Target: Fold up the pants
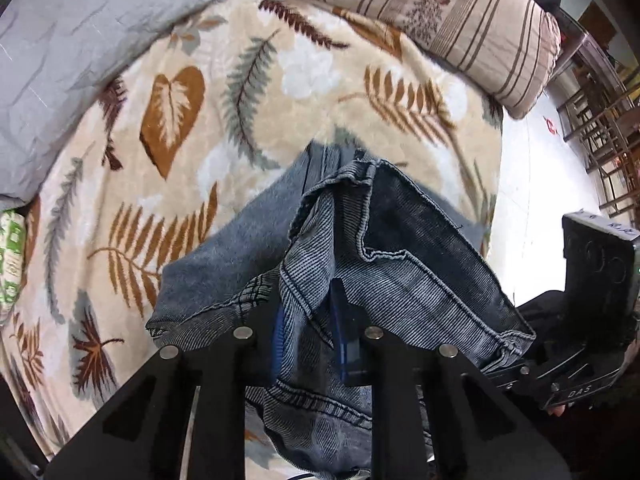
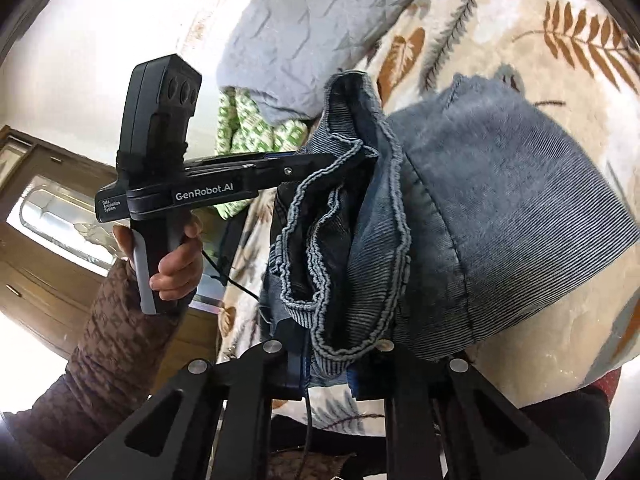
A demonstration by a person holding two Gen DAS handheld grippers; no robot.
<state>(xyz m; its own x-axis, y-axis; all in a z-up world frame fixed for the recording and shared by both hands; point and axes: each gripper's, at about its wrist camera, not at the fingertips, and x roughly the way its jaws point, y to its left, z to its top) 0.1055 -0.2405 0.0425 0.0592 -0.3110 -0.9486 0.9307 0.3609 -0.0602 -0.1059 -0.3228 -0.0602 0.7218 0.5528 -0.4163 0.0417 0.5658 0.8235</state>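
Both grippers, left gripper (image 1: 308,332) and right gripper (image 2: 332,364), have jaws pinching the denim pants (image 1: 380,248) above the leaf-patterned bed (image 1: 168,152); striped pillow (image 1: 460,12) at its far edge.

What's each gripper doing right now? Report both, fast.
Left gripper: shut on the jeans.
Right gripper: shut on the jeans too.

Both hand-held grippers (image 1: 308,344) (image 2: 330,364) clamped; left hand (image 2: 176,256) gripping handle
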